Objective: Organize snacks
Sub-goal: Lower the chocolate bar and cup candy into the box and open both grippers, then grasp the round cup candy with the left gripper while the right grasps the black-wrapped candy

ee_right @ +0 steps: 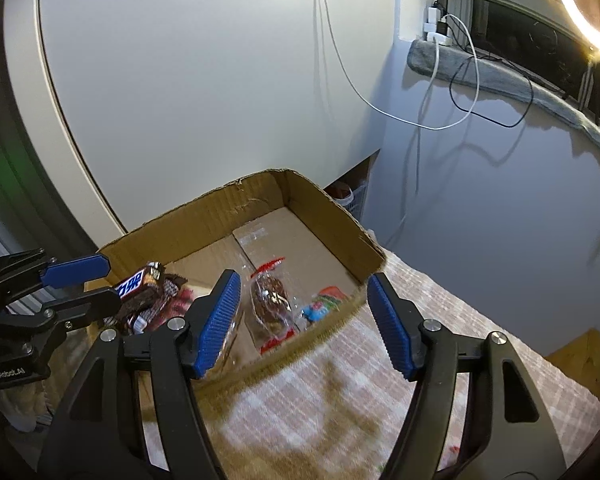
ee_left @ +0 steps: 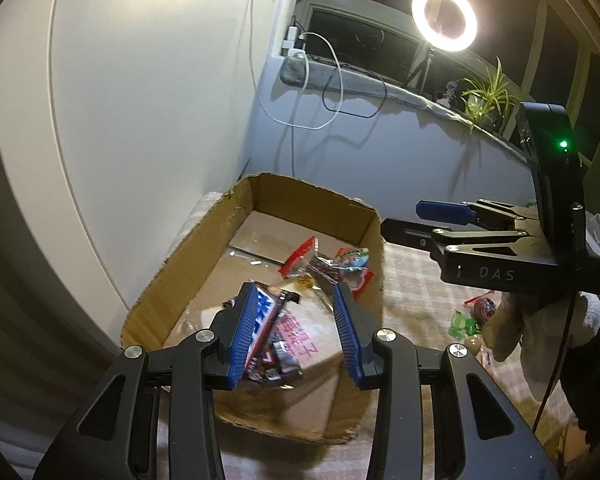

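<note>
An open cardboard box [ee_left: 372,224] sits on a checked cloth; it also shows in the right wrist view [ee_right: 332,216]. My left gripper [ee_left: 296,332] is open over the box's near end, and a brown-and-blue chocolate bar wrapper [ee_left: 268,320] rests against its left pad, over more wrappers. From the right wrist view the bar [ee_right: 138,286] lies by the left gripper's fingers [ee_right: 76,270]. A red-ended snack packet [ee_left: 320,266] lies inside the box, also seen in the right wrist view [ee_right: 270,300]. My right gripper [ee_right: 304,324] is open and empty above the box's right edge; it shows in the left wrist view [ee_left: 416,220].
Loose snacks, green [ee_left: 464,322] and red [ee_left: 484,306], lie on the cloth right of the box. A white wall [ee_right: 180,80] stands behind the box. A ring light [ee_left: 444,18], cables and a plant [ee_left: 486,94] are at the windowsill.
</note>
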Available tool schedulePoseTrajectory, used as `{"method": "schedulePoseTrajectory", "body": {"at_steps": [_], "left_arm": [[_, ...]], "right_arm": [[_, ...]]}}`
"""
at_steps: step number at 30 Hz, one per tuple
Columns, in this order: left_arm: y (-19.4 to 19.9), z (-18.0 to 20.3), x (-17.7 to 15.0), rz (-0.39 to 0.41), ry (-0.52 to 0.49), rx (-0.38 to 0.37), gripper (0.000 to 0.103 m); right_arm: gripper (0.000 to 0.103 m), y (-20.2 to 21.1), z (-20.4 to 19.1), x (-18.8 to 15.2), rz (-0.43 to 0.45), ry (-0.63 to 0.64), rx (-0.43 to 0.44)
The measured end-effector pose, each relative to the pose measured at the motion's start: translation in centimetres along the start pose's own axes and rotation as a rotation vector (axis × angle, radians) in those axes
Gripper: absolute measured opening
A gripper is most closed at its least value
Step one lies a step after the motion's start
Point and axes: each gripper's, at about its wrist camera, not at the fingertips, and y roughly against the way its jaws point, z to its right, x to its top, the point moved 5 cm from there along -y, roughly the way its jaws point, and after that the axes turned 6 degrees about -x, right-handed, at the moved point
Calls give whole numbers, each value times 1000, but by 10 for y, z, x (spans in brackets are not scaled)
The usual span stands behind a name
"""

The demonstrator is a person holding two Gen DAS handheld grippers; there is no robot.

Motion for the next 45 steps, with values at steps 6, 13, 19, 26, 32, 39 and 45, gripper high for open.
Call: {"method": "schedulePoseTrajectory", "body": {"at_steps": [6,13,19,26,32,39,45], "left_arm": [[7,20,-3,9,-29,-8,47],[7,50,-15,6,-68,-34,56],[-7,88,-30,-50,-104,-98,56],[-23,129,-43,-89,-132,-168,56],[-42,158,-56,-136,-149,-215,47],[-69,176,-69,-201,-145,-251,36],[-90,188,-77,-248,-168,-252,36]], "right_arm": [[69,25,16,-14,22,-31,-15],[69,62,56,-50,34,-104,-33],[85,90,95,-96,-12,-137,-113],[85,128,154,-150,-21,-246,-187],[84,148,192,-185,-38,-331,-208],[70,140,205,-221,-113,-351,-191],[69,124,212,-244,-178,-400,-192]]}}
